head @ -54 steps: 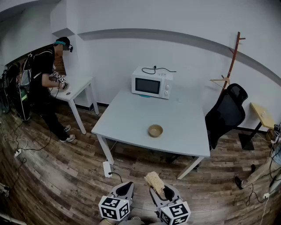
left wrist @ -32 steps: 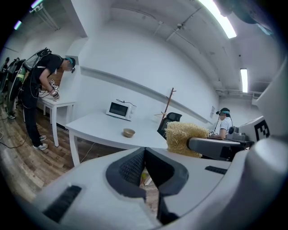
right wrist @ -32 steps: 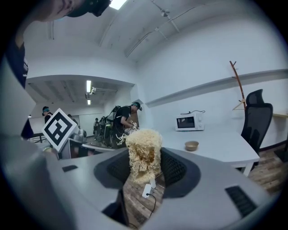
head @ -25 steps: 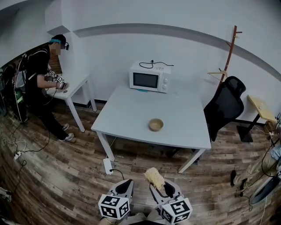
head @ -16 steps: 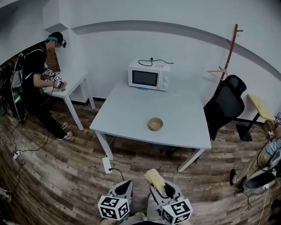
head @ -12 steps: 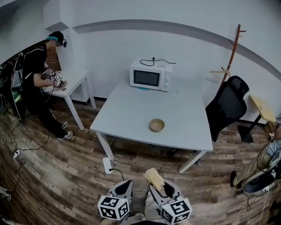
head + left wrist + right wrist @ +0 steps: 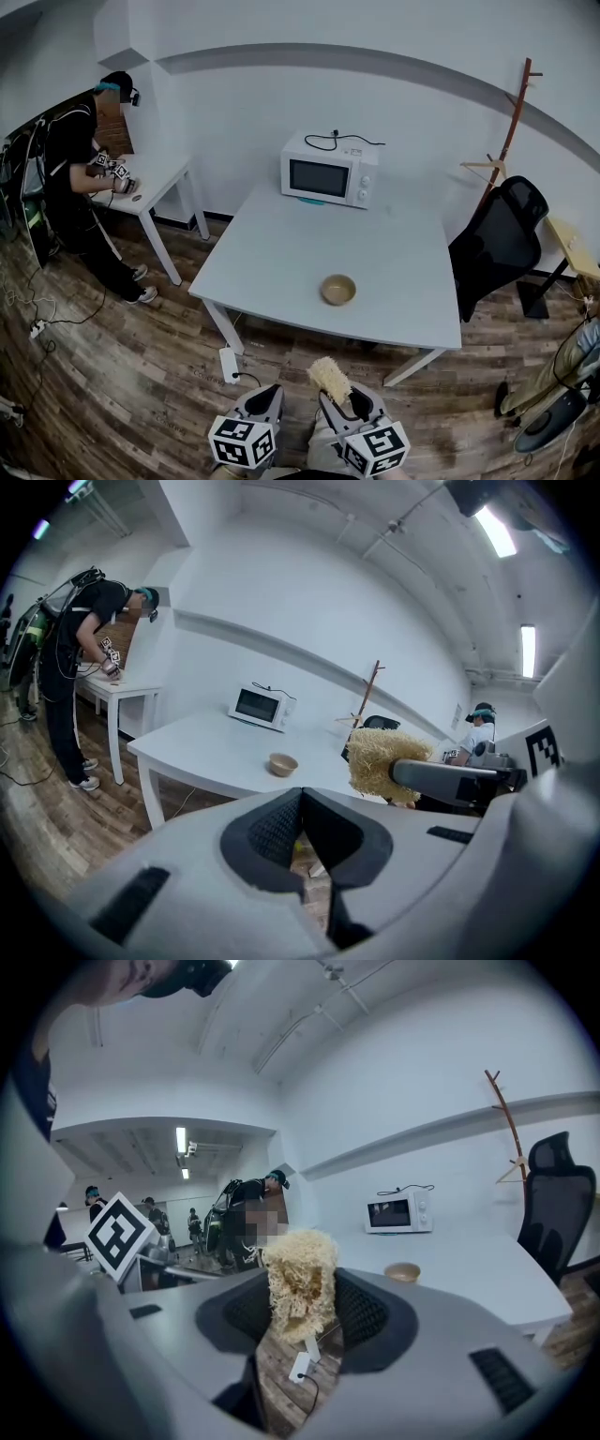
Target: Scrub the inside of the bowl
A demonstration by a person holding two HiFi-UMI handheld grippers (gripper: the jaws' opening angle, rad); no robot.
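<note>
A small tan bowl [image 7: 338, 290] stands upright near the front of the white table [image 7: 281, 253]; it also shows in the left gripper view as the bowl [image 7: 282, 763] and in the right gripper view as the bowl [image 7: 402, 1271]. My right gripper [image 7: 339, 398] is shut on a pale straw-coloured loofah scrubber [image 7: 330, 379], which sticks up past the jaws as the scrubber [image 7: 300, 1282]. My left gripper [image 7: 266, 398] is shut with nothing in it, jaws meeting at the left gripper [image 7: 302, 810]. Both grippers hang low over the wooden floor, well short of the table.
A white microwave [image 7: 331, 171] sits at the table's back edge. A black office chair [image 7: 497, 244] stands right of the table, a wooden coat stand [image 7: 511, 122] behind it. A person [image 7: 80, 178] works at a small white side table [image 7: 155, 183] at left. A power strip [image 7: 229, 364] lies on the floor.
The view has shifted slightly: table, bowl and microwave sit a little lower and to the right in the frame. Both grippers keep their place and grip.
</note>
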